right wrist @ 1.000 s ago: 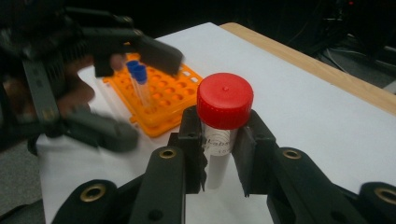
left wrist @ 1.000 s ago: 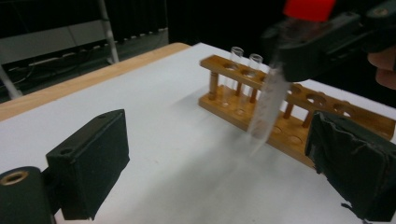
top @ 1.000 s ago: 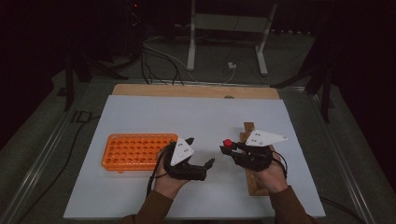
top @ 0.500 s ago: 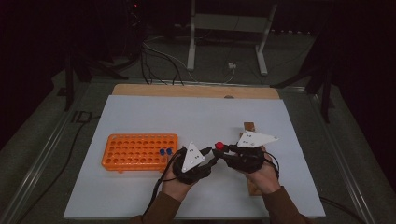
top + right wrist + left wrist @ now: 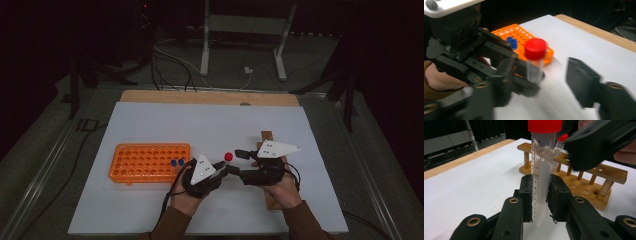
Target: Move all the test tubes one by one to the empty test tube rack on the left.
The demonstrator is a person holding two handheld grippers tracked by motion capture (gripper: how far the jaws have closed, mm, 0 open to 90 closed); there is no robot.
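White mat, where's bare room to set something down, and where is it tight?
The white mat is bare behind the orange rack, and along the near edge left of the hands. It is crowded between the orange rack and wooden rack, where both tongs meet around the red-capped tube.

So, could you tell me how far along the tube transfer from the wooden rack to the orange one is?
Done: two blue-capped tubes stand in the orange rack. In hand: the red-capped tube is upright, clamped by the left gripper, while the right gripper, whose jaws have just been opening, stands clear of it. Left: seating this tube in the orange rack; another red-capped tube waits in the wooden rack.
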